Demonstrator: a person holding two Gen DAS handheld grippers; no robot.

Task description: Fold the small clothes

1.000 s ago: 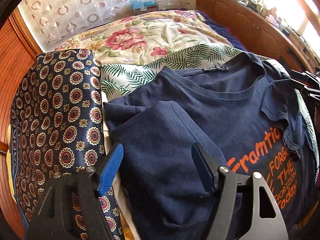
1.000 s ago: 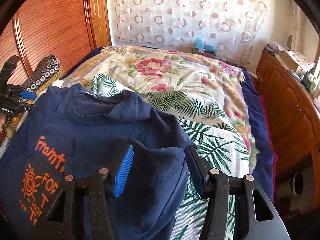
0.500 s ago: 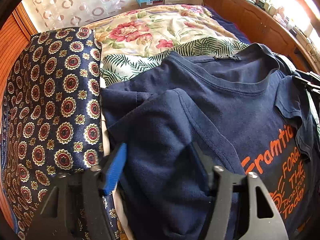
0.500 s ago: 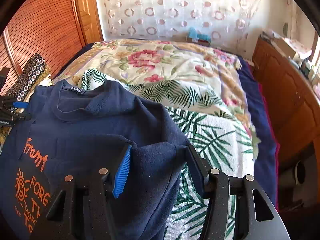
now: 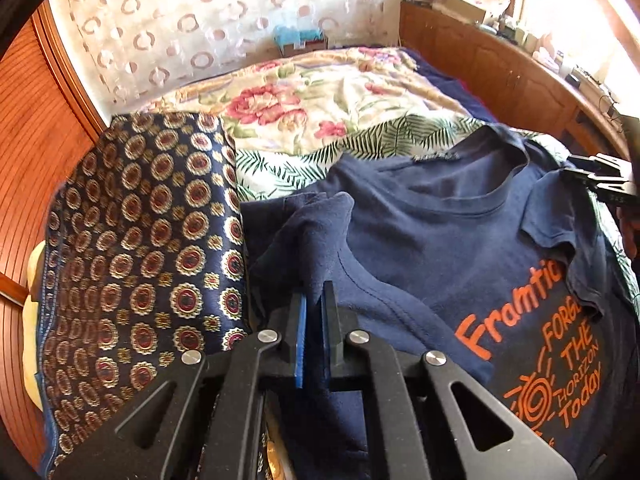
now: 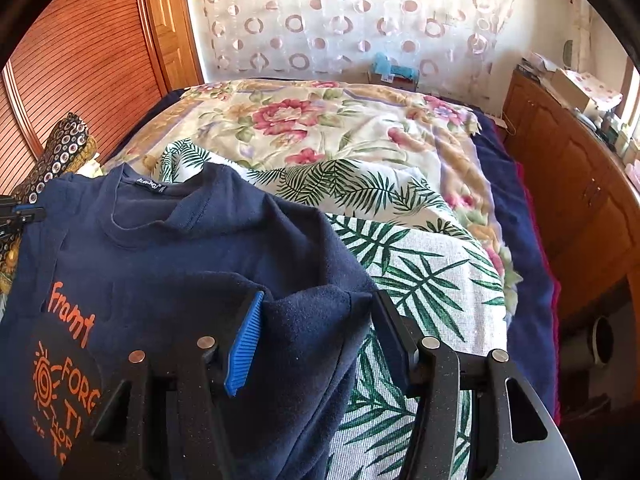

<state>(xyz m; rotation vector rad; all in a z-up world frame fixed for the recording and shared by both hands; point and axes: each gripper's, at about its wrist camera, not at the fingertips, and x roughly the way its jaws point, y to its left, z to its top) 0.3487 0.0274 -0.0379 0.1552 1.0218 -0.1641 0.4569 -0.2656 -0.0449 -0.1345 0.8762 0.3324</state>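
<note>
A bed [image 6: 340,128] with a flowery cover fills a sunny room, and a dark blue T-shirt [image 5: 452,216] lies on its near end.

The shirt front has orange writing: "Framtic", then "FORG", "THE", "HORIZON", "Today", next to an orange sun. A small label sits in the neck, too small to read. The left gripper [image 5: 314,300] is pinched tight on a fold of the shirt's sleeve. The right gripper [image 6: 316,312] has its jaws about half apart, with the other sleeve between them; I cannot tell if it is squeezing. A leaf-print sheet [image 6: 420,280] lies under the shirt. A dark cloth with round gold patterns [image 5: 140,248] lies to the left. A curtain with rings [image 6: 340,12] hangs at the far wall, and wooden cupboards [image 6: 568,184] stand on the right.
</note>
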